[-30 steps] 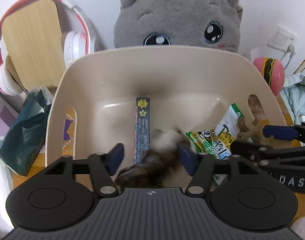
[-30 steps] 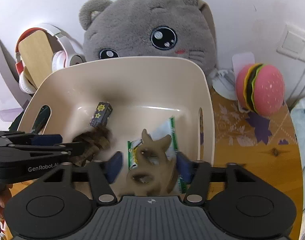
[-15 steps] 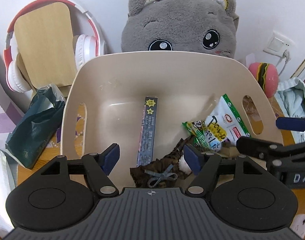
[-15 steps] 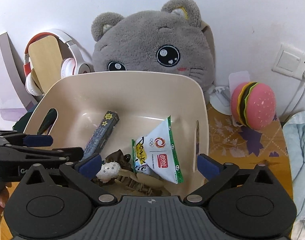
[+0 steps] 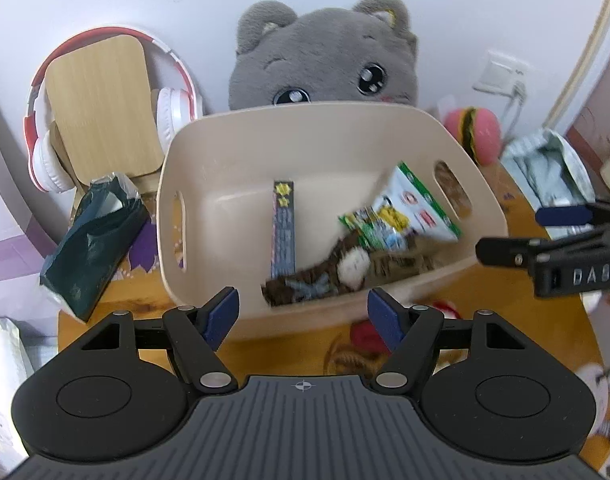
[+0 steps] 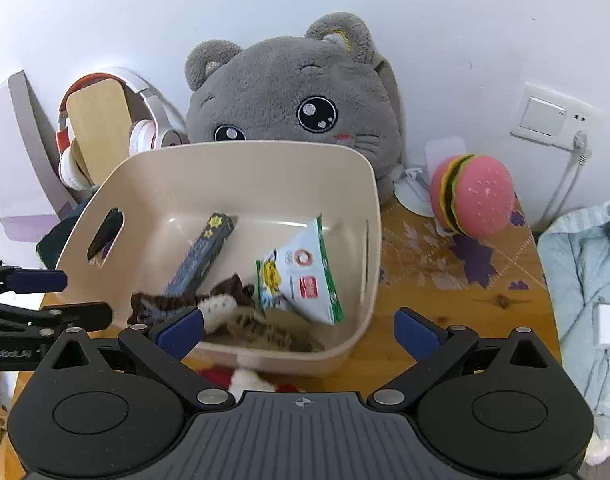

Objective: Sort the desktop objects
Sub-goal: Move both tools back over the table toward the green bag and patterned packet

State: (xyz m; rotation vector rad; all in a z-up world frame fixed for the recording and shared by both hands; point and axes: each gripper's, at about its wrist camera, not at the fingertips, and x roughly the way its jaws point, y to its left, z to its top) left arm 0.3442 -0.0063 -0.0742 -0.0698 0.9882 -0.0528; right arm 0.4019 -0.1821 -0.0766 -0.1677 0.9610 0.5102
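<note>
"DAS" on right tool point(image 5: 567, 236)

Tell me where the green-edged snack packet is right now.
The snack packet lies inside the beige bin, on its right side, beside the dark star-printed box, above the brown hair clips.

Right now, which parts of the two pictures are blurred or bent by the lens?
Left wrist view: the snack packet and brown hair clip in the bin are smeared; the frame edges curve.
Right wrist view: bin contents sharper, only slightly soft; the wall socket bows near the edge.

Both claws point(image 5: 303, 316) point(image 6: 299, 330) wide apart, unladen.
</note>
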